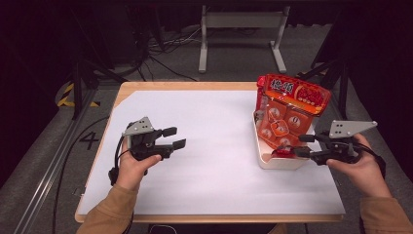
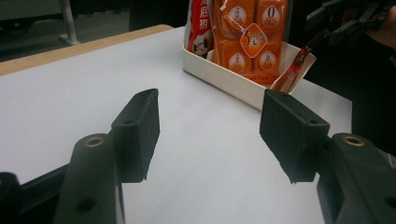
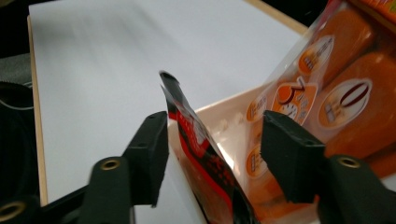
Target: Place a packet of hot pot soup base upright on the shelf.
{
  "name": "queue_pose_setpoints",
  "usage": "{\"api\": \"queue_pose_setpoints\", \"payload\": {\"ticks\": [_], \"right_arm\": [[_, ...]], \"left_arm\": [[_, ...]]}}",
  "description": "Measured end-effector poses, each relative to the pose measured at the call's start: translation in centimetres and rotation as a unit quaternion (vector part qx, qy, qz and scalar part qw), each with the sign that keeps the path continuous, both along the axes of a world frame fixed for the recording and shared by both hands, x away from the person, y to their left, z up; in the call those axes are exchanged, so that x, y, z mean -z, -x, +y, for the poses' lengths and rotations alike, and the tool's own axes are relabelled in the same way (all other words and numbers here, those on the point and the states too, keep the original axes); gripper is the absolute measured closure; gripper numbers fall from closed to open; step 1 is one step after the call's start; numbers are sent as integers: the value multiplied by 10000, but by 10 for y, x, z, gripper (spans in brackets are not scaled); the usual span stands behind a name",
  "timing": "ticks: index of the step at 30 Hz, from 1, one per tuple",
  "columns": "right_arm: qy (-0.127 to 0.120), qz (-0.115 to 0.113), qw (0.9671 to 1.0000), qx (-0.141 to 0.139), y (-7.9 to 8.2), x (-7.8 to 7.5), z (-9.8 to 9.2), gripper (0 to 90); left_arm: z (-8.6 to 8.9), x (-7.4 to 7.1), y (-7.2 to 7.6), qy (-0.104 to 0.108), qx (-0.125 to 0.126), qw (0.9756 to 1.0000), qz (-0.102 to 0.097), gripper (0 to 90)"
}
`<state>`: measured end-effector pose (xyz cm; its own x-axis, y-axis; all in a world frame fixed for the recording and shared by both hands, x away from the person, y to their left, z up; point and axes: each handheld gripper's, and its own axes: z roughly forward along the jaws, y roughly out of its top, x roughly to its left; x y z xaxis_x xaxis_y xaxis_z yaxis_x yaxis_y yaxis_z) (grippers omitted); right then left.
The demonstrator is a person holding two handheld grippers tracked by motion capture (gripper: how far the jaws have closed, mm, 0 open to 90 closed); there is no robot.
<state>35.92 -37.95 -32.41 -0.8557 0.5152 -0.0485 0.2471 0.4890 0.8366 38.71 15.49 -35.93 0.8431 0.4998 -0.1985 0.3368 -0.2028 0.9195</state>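
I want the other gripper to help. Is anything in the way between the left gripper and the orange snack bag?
Nothing visible is. Between the left gripper and the snack bag in its white tray lies bare white table cover. The tray's near wall stands before the bag's bottom.

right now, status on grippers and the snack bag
Left gripper open, idle over bare table. Right gripper open, bag corner between jaws, unpressed. Bag leans in tray. Nothing in the way.

We've got a wooden table with a big white sheet covering most of its top. Behind it a grey metal stand sits on the dark floor, with loose cables tangled near it. Left of the table there's a metal rail and yellow-black tape.
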Motion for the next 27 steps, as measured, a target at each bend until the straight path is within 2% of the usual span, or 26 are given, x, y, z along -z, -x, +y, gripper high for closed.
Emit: {"api": "queue_pose_setpoints", "payload": {"ticks": [7, 12, 17, 20, 21, 24, 27], "right_arm": [[-246, -384, 9988, 175, 8, -17, 16, 354], [-651, -518, 9957, 397, 14, -21, 33, 340], [-790, -652, 9938, 434, 19, -24, 57, 340], [-808, -673, 9935, 448, 21, -24, 68, 340], [-851, -665, 9929, 507, 23, -23, 78, 341], [-927, -610, 9924, 531, 24, -20, 86, 340], [-931, -580, 9924, 562, 28, -13, 102, 340]], "left_arm": [[3, -1, 6, -61, -46, 9999, -66, 379], [12, -2, 16, -181, -112, 9996, -180, 370], [26, -2, 30, -278, -220, 9990, -267, 364], [32, -1, 35, -324, -266, 9987, -303, 363], [35, 0, 38, -316, -301, 9987, -274, 362], [42, 2, 43, -349, -371, 9983, -287, 358], [52, 5, 48, -383, -483, 9977, -291, 355]]}}
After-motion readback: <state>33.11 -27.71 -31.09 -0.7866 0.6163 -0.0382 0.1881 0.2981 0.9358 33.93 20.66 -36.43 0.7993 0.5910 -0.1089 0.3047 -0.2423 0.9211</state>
